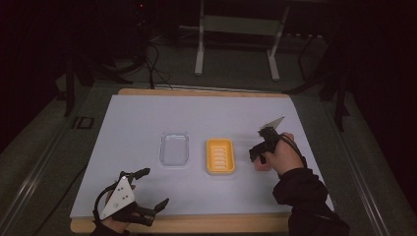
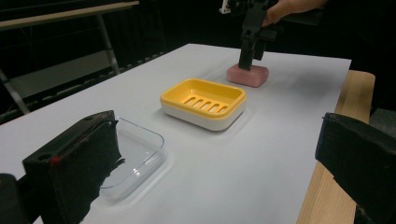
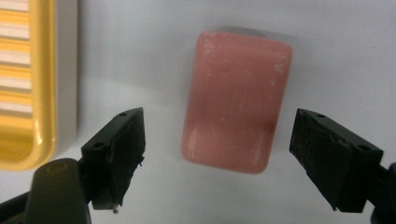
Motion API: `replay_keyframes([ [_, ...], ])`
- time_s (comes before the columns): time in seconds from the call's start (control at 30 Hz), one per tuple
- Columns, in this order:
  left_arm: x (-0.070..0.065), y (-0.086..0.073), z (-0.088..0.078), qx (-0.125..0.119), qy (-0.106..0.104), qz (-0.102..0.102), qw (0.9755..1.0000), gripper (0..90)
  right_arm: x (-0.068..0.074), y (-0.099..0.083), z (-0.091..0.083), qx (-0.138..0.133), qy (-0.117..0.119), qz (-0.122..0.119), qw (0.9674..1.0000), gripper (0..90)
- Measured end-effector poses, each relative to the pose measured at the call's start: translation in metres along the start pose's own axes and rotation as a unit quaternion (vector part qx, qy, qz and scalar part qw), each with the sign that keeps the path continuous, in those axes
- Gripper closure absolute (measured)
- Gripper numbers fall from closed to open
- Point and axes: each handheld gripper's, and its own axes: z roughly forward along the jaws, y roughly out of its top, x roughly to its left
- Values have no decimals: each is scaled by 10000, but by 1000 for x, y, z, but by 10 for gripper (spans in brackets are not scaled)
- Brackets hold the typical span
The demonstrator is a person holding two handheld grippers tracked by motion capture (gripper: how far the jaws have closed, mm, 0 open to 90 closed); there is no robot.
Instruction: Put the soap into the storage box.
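Note:
A pink bar of soap [image 3: 233,100] lies flat on the white table sheet, right of the yellow soap dish [image 1: 220,156]. My right gripper [image 3: 219,158] hangs open just above the soap [image 1: 262,165], pointing straight down, one jaw on each long side and neither touching it. In the left gripper view the soap [image 2: 248,74] lies beyond the yellow dish [image 2: 203,102], with the right gripper [image 2: 250,58] standing over it. My left gripper [image 1: 153,189] rests open near the table's front left edge, nothing between its jaws. A clear plastic lid [image 1: 174,148] lies left of the dish.
The white sheet [image 1: 147,118] covers a wooden board whose edge [image 1: 206,223] shows along the front. A metal stand frame [image 1: 236,34] and cables stand on the dark floor beyond the table.

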Motion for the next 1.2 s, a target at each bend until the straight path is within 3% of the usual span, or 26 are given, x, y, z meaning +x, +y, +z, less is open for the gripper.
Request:
replay_keyframes([
  [0.33,0,0,0,16,-3,13,10000,4,-5,5,13,-137,19,160,9998,210],
  [0.87,-1,0,1,51,-13,33,10000,4,0,6,34,126,-381,-63,9992,320],
  [1.07,-1,0,1,61,-12,37,10000,4,-2,6,34,147,-281,111,9994,371],
  [1.2,-1,0,1,70,0,36,10000,4,-6,5,30,198,-69,348,9992,376],
])
